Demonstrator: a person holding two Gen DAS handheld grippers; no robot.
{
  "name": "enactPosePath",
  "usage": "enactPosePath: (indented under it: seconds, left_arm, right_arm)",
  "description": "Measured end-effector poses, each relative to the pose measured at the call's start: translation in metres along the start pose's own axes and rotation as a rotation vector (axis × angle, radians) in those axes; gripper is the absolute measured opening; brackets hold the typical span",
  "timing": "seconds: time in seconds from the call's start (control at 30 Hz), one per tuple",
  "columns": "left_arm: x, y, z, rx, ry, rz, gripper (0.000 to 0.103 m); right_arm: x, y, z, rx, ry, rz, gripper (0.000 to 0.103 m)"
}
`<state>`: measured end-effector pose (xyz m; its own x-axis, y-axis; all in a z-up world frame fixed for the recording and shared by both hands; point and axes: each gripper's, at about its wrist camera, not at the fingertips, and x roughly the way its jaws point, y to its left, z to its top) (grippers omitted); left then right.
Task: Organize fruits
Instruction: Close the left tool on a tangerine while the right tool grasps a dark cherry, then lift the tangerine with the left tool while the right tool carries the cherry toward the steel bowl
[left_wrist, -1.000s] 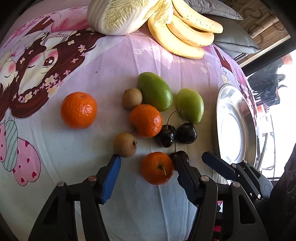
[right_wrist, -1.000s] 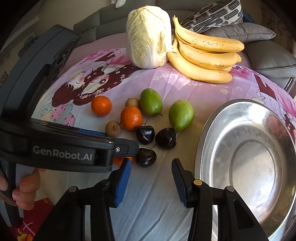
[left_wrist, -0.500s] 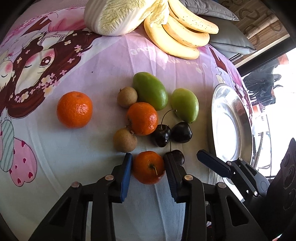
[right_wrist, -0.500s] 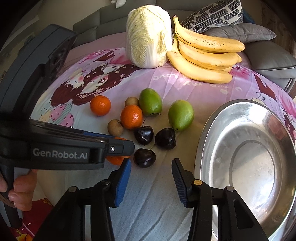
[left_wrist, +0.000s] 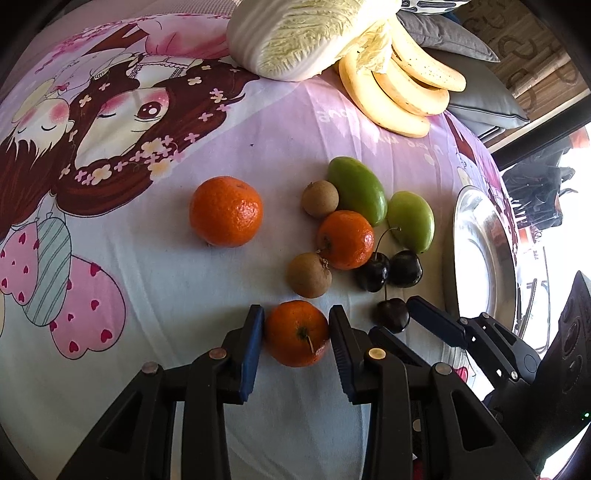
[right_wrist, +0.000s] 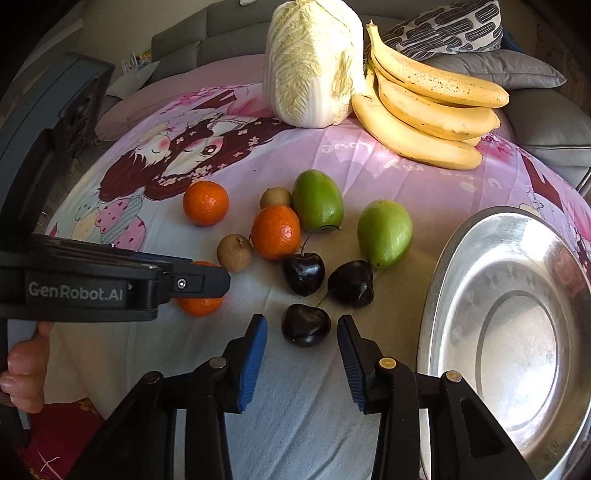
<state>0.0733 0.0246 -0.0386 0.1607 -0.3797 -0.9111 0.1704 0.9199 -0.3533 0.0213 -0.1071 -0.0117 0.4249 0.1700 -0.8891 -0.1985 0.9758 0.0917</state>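
Orange tangerine (left_wrist: 296, 333) is clamped by left gripper (left_wrist: 296, 345); near cherry (right_wrist: 306, 325) sits between closing, not-yet-touching right gripper (right_wrist: 302, 341) jaws. Next: transfer to steel bowl (right_wrist: 436, 295), likely.

Left tongs (left_wrist: 296, 334) clamp a tangerine (left_wrist: 296, 333); right tongs (right_wrist: 302, 334), just narrowing, straddle a cherry (right_wrist: 306, 325) without contact.

A matt pink cartoon-printed cotton cloth (right_wrist: 369, 177) lies under a shiny, mirror-smooth round steel basin (right_wrist: 454, 258), glossy dark cherries (right_wrist: 303, 273), dimpled waxy orange tangerines (left_wrist: 226, 211), rough matt brown longans (left_wrist: 309, 275) and ribbed blue rubber gripper pads (right_wrist: 255, 354).
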Motion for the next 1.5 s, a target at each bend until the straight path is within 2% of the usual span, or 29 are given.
enactPosePath:
  seconds: [0.17, 0.33, 0.47, 0.57, 0.73, 1.13, 1.5]
  left_arm:
    - [0.002, -0.002, -0.002, 0.002, 0.016, 0.007, 0.038]
    - [0.004, -0.006, -0.004, 0.018, 0.026, 0.011, 0.045]
    - [0.005, -0.008, -0.004, 0.033, 0.015, 0.028, 0.045]
    - [0.003, -0.011, -0.004, 0.055, -0.001, 0.055, 0.039]
    - [0.004, -0.013, -0.003, 0.058, -0.012, 0.062, 0.038]
    - [-0.025, -0.016, -0.001, 0.031, -0.072, 0.090, 0.038]
    - [-0.057, -0.049, 0.021, -0.009, -0.153, 0.104, 0.038]
  right_arm:
    - [0.005, 0.001, 0.003, 0.001, 0.004, -0.017, 0.037]
    - [0.007, -0.001, 0.004, 0.005, 0.011, -0.020, 0.034]
    - [0.006, -0.001, 0.004, 0.006, 0.010, -0.016, 0.031]
    - [0.005, -0.001, 0.004, 0.008, 0.007, -0.017, 0.030]
    - [0.002, -0.005, 0.003, 0.025, 0.001, -0.018, 0.030]
    - [-0.033, -0.004, 0.014, 0.051, -0.097, -0.025, 0.030]
    - [-0.068, -0.029, 0.037, 0.182, -0.162, -0.031, 0.030]
